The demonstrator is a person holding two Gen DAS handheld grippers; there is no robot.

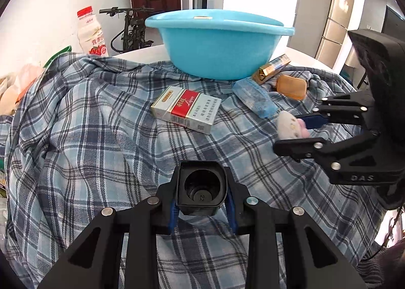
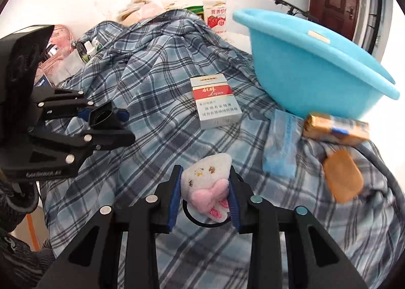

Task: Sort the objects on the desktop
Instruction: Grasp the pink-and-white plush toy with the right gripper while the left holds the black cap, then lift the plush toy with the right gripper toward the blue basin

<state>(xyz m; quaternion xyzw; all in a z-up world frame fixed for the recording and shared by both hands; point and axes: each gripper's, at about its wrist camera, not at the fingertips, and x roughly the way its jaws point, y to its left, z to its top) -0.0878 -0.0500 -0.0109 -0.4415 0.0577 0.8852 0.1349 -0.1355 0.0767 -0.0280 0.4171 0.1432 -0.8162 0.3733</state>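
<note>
The basin [image 1: 217, 43] hides its own inside in both views, and covers one end of the gold box [image 1: 272, 67] behind it. A plaid cloth [image 1: 101, 124] covers the worktop almost wholly; what lies under its humps cannot be told. The plush [image 1: 291, 124] is half hidden behind the right fingers [image 1: 311, 121] in the left view. In the right view the brown pouch [image 2: 343, 178] and gold box [image 2: 336, 128] are blurred. Small print on the pack [image 2: 215, 101] is unreadable.
</note>
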